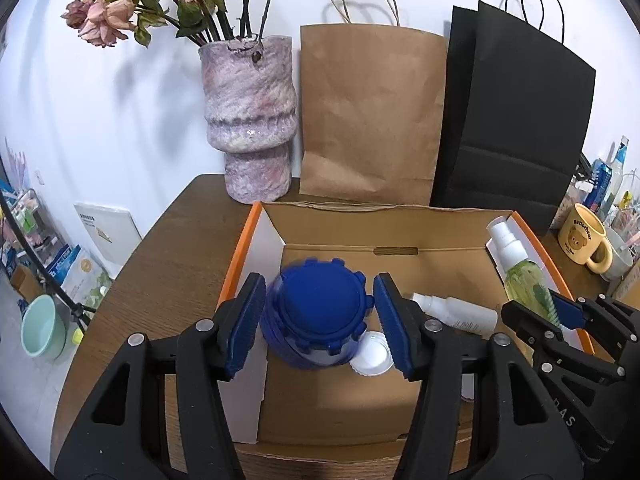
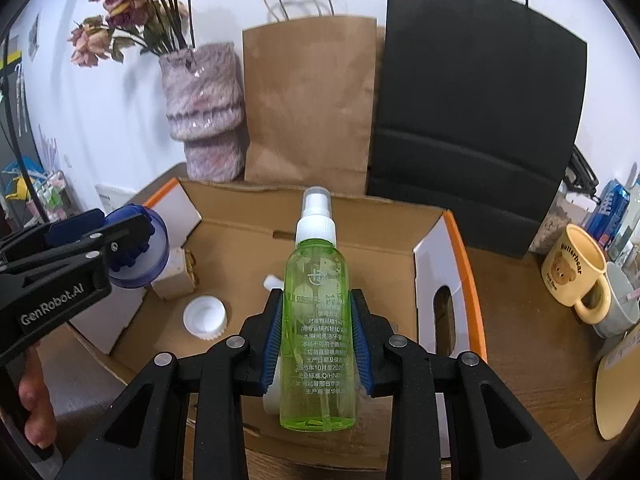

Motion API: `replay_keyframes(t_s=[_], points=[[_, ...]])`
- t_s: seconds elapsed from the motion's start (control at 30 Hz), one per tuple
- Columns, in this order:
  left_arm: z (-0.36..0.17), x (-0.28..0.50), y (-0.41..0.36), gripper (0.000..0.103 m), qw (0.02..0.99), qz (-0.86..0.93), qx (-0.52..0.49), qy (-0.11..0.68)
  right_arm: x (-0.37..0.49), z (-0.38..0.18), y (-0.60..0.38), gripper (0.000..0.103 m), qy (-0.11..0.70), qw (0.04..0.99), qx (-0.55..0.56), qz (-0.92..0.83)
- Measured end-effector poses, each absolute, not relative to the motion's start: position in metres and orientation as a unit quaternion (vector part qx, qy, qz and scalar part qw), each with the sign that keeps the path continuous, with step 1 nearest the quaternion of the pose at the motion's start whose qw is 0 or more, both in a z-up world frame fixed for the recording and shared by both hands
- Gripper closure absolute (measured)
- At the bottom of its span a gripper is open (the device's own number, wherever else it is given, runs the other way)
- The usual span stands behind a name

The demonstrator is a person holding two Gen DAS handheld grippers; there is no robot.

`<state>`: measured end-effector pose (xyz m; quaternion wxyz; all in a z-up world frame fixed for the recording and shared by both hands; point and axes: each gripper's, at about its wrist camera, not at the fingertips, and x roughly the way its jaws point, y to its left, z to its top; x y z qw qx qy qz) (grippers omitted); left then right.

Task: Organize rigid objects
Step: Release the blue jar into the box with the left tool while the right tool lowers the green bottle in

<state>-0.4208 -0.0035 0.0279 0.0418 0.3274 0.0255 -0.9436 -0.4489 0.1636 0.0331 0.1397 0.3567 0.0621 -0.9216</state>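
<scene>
The left tongs [image 1: 318, 320] are flanking a blue-lidded jar [image 1: 316, 316]; its blue pads [image 1: 244, 320] are standing just off the jar's sides in the left wrist view, so whether they are pressing on it I cannot tell. The jar is sitting over the left end of the open cardboard box [image 1: 384, 256], by the white flap there. The right tongs [image 2: 318, 340] are clamping a green spray bottle [image 2: 318, 320] by its body, nozzle pointing away, over the middle of the box. On the box floor a white cap [image 2: 205, 317] is lying open side up near the left tongs, and a white spray bottle [image 1: 456, 312] is lying on its side behind it. The box is resting on the brown bench [image 1: 160, 264]. Toward the far edge a pinkish vase [image 1: 250, 120] of dried roses is standing at the left, a brown paper bag [image 1: 372, 116] and a black paper bag [image 1: 516, 120] beside it. A yellow bear mug [image 2: 576, 272] is sitting at the bench's right edge.
</scene>
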Motion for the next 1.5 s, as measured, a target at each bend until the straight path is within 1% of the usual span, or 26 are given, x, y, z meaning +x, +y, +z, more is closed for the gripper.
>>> replay_keyframes(t_s=[0.03,0.07,0.1,0.13,0.17,0.2,0.23,0.27,1.03,1.27,1.5], points=[[0.027,-0.421,-0.004,0.045,0.045,-0.943,0.329,0.024,-0.45,0.032,0.165,0.068,0.059,0.139,0.359,-0.921],[0.027,-0.422,-0.005,0.034,0.05,-0.943,0.329,0.026,-0.452,0.031,0.167,0.068,0.057,0.136,0.365,-0.919],[0.027,-0.421,-0.006,0.027,0.053,-0.943,0.326,0.027,-0.453,0.029,0.169,0.067,0.057,0.13,0.369,-0.919],[0.027,-0.421,-0.007,0.025,0.058,-0.944,0.324,0.026,-0.454,0.029,0.171,0.066,0.057,0.126,0.369,-0.919],[0.027,-0.421,-0.008,0.021,0.059,-0.944,0.324,0.027,-0.455,0.029,0.174,0.059,0.057,0.12,0.37,-0.919],[0.028,-0.421,-0.01,0.013,0.059,-0.944,0.324,0.03,-0.456,0.03,0.177,0.052,0.054,0.118,0.371,-0.92],[0.028,-0.42,-0.011,0.007,0.061,-0.944,0.322,0.035,-0.456,0.031,0.178,0.028,0.052,0.117,0.37,-0.92],[0.029,-0.419,-0.013,0.0,0.065,-0.945,0.319,0.038,-0.456,0.032,0.181,0.009,0.05,0.112,0.368,-0.922],[0.034,-0.417,-0.019,0.0,0.071,-0.945,0.315,0.049,-0.449,0.04,0.181,0.009,0.047,0.117,0.354,-0.927],[0.038,-0.409,-0.021,0.0,0.071,-0.946,0.311,0.056,-0.441,0.045,0.182,0.009,0.049,0.119,0.345,-0.93],[0.043,-0.396,-0.019,0.0,0.068,-0.951,0.297,0.047,-0.428,0.053,0.185,0.009,0.048,0.12,0.33,-0.935]])
